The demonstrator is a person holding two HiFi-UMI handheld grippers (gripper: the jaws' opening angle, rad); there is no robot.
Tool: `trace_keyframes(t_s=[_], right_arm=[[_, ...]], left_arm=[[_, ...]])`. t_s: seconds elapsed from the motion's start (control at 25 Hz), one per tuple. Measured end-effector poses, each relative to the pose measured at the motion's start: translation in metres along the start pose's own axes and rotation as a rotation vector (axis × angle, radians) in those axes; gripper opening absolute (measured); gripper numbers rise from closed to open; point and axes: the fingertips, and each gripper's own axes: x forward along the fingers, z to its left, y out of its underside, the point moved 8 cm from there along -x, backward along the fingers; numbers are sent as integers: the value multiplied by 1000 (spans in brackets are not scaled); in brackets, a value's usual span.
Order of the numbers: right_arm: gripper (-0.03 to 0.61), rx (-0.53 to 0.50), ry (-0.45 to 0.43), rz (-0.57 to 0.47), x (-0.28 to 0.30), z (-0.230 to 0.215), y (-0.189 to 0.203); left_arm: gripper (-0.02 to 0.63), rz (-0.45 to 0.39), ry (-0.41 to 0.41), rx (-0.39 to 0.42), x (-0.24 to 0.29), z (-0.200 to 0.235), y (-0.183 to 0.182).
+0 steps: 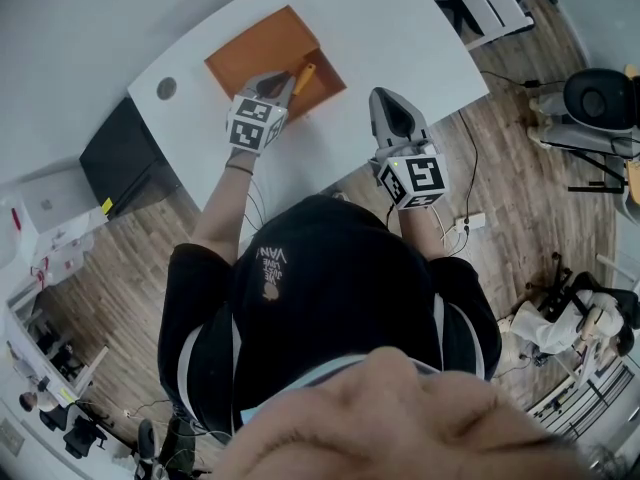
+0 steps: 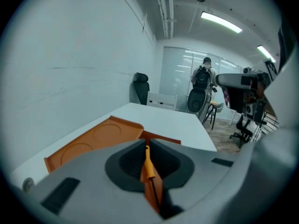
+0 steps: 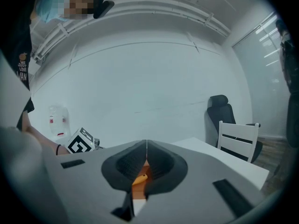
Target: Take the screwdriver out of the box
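**Me:** In my left claw (image 2: 146,146) sits the screwdriver (image 2: 148,167). The jaws are pressed together on it, with the orange handle toward the tips and the thin dark shaft running back toward the camera.

**Other:** Where is it against the box?

**Me:** From above, the handle pokes out past the claw's tips, over the near right corner of the orange box (image 1: 262,53). Whether it touches the box I cannot tell.

**Other:** And the other one?

**Me:** My right claw (image 1: 385,98) hangs over the bare white tabletop (image 1: 400,28), to the right of the box and apart from it. Its jaws are together with nothing in them. Through the slot under its tips I glimpse the orange handle.

**Other:** What lies around?

**Me:** The box rests on the tabletop, and its flat part shows two round recesses. A round grommet (image 1: 166,88) sits in the tabletop left of it. A black cabinet (image 1: 125,158) stands by the tabletop's left end.
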Motion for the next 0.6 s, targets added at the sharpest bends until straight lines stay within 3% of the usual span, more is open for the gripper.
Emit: trace_keyframes(t_s=[0.6], right_arm=[[12,4,10,8,-2,-3,2]], left_arm=[[17,185,67,-28,24,3,20]])
